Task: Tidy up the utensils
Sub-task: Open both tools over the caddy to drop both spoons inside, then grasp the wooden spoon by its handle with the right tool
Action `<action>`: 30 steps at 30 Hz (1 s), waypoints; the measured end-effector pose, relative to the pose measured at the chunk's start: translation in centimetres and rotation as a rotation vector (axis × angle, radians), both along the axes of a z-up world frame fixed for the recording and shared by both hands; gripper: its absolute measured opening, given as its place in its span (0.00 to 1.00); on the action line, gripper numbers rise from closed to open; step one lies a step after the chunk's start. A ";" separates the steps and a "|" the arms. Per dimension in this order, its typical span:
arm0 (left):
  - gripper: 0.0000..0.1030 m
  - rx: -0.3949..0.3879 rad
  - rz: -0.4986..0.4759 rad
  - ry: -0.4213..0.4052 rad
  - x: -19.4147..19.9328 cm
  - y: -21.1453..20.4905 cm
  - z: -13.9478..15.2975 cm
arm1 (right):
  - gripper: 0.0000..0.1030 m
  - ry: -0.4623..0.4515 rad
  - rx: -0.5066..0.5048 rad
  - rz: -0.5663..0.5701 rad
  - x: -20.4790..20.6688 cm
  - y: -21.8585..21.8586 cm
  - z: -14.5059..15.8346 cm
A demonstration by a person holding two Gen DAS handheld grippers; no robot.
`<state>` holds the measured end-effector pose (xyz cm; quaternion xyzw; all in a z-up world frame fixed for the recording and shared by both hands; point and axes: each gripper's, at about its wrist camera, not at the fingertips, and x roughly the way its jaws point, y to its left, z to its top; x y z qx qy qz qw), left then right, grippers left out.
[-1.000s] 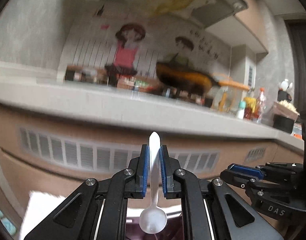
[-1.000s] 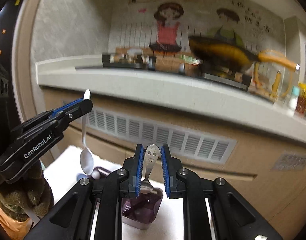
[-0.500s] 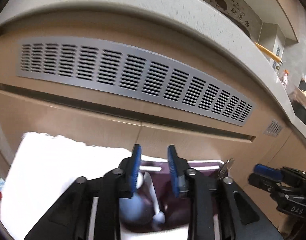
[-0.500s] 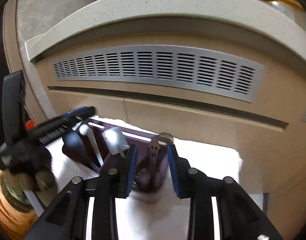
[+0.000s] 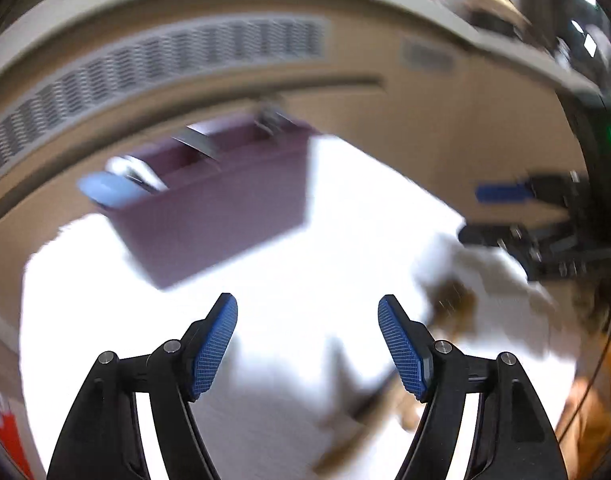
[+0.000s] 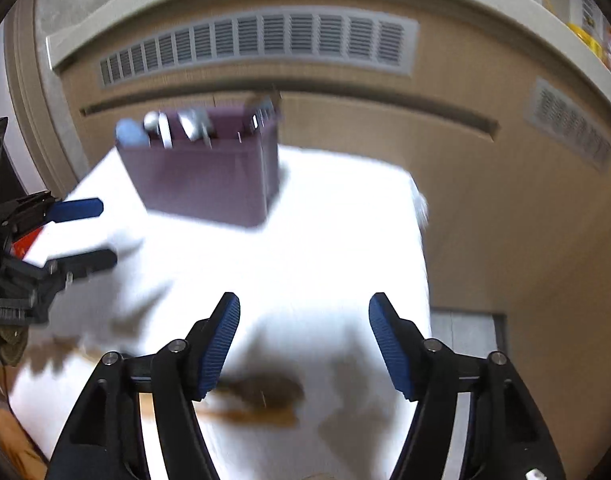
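- We are looking at a purple utensil box that is sitting on a white cloth. We are using this box as our landmark.
- Our left gripper is hanging over the cloth on the near side of the box, apart from it. Its jaws are standing wide and have just been opening, with nothing between them (only bare white cloth is showing in the gap).
- Our right gripper is also hanging over the cloth on the near side of the box, apart from it. Its jaws are standing wide too and have just been opening, and nothing is sitting between them.
- In the right wrist view, the left gripper is showing to the left of the box, with one blue pad and one black finger spread apart.
- Inside the box, a light blue spoon is poking up at the left end.
- Just beside it, some silver spoons are sticking up and leaning (they are too blurry for us to count).
- At the right end of the box, something silver is poking out of its own slot. We cannot tell what kind of utensil it is.
- On the cloth nearer to us than the box, some brown things are lying, but they are too smeared for us to name.
- Behind the box, a tan cabinet front is standing, with a long grey vent above it.
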<state>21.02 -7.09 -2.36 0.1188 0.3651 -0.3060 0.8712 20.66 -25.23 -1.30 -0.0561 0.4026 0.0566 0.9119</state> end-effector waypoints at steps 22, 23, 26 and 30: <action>0.65 0.013 -0.010 0.168 -6.4 0.8 -3.2 | 0.84 -0.012 -0.156 0.404 -7.4 5.3 -3.2; 0.65 -0.002 0.030 0.181 -6.2 1.8 -3.3 | 0.77 -0.006 -0.185 0.463 -7.2 6.3 -3.4; 0.65 -0.066 0.157 0.223 -5.3 5.1 -3.5 | 0.41 0.056 -0.226 0.583 -6.2 8.2 -4.1; 0.66 -0.122 0.238 0.236 -4.4 8.4 -3.6 | 0.40 0.132 -0.273 0.648 -4.5 9.3 -5.1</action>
